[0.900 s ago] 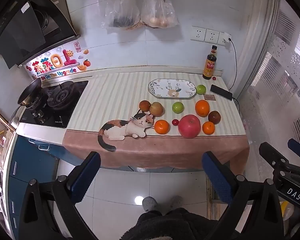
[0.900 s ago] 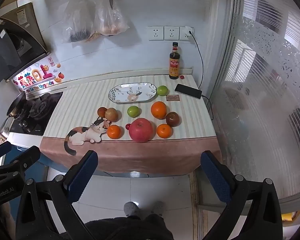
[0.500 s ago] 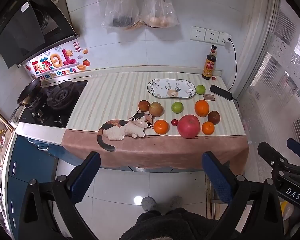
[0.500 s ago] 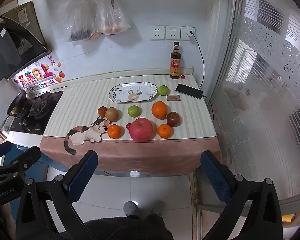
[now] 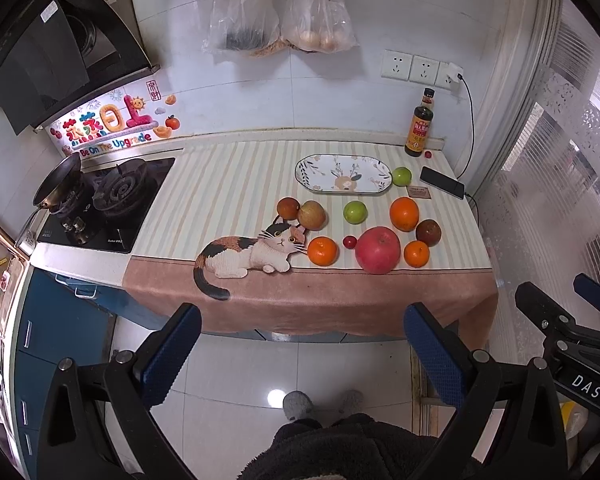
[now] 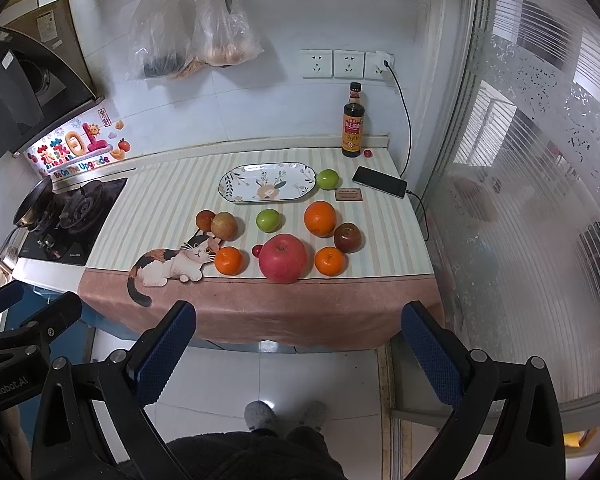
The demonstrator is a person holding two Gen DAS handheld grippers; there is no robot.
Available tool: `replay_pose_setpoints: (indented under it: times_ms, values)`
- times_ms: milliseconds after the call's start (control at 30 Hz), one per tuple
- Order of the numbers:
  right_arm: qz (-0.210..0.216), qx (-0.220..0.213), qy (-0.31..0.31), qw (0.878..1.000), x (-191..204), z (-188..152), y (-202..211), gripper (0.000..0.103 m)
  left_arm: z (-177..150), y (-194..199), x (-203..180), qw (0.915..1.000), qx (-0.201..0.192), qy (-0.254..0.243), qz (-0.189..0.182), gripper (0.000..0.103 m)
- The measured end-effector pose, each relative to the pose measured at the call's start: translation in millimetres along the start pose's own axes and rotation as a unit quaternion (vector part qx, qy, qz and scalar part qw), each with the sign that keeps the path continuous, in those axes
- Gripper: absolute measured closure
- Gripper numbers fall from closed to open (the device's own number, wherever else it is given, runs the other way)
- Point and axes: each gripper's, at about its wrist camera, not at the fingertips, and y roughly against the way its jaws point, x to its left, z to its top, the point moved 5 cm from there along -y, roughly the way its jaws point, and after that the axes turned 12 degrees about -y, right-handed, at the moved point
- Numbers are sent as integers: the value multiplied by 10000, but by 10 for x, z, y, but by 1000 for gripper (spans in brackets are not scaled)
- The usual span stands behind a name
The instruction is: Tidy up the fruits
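Several fruits lie on the striped cloth of the counter: a big red apple (image 5: 378, 250) (image 6: 283, 257), a large orange (image 5: 404, 213) (image 6: 320, 218), two small oranges (image 5: 322, 251) (image 5: 416, 253), two green fruits (image 5: 355, 212) (image 5: 401, 176), a brownish apple (image 5: 311, 214) and dark round fruits (image 5: 288, 208) (image 5: 428, 232). Behind them sits an oval patterned plate (image 5: 342, 174) (image 6: 268, 182), with nothing on it. My left gripper (image 5: 302, 324) and right gripper (image 6: 298, 322) hang open over the floor, short of the counter's front edge, both holding nothing.
A gas stove (image 5: 108, 204) with a pan (image 5: 56, 180) is at the left. A sauce bottle (image 6: 352, 122), a phone (image 6: 380, 181) on a cable and a small card (image 6: 349, 195) stand at the back right. A frosted glass door (image 6: 520, 200) bounds the right side. Bags hang on the wall.
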Motion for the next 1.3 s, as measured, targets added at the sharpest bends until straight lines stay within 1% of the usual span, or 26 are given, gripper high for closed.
replay_pose_setpoints:
  times_ms: [333,400,1300]
  values:
    - [-6,35,-7,10000,-1,1,-10,0,-11,4,-43,10000,18,-19,1,0]
    - [-3,46,-22,10000,-14,2,-8,0,10,-63,-4,10000,17,-5,-6,0]
    - [3,11,-73,10000,-58,57,11,0,69,-86,33,10000,21,2,-10,0]
